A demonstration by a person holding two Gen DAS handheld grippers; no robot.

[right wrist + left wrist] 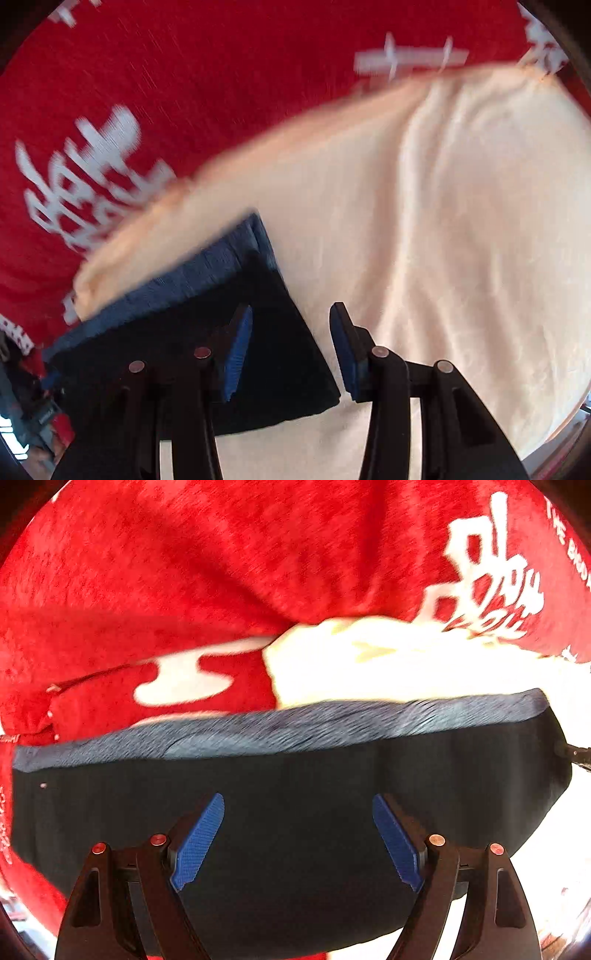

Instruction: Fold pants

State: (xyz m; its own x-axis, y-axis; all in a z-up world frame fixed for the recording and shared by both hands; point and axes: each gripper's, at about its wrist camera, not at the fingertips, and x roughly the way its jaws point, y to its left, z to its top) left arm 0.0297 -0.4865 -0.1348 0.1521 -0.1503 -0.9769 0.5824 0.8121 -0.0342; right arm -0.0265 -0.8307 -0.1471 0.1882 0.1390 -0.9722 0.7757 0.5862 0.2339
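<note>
The dark navy pants (295, 794) lie folded flat, with a lighter blue ribbed waistband (280, 727) along the far edge. My left gripper (298, 840) is open above the dark fabric, holding nothing. In the right wrist view the pants (273, 354) show a folded corner with the waistband (207, 266) at upper left. My right gripper (290, 350) is open over that right edge of the pants, its left finger above the dark fabric, its right finger above the cream cloth. It holds nothing.
A cream cloth (424, 240) lies under and to the right of the pants, also seen beyond the waistband (369, 664). A red blanket with white lettering (184, 572) covers the surface behind; it shows in the right wrist view (184, 74) too.
</note>
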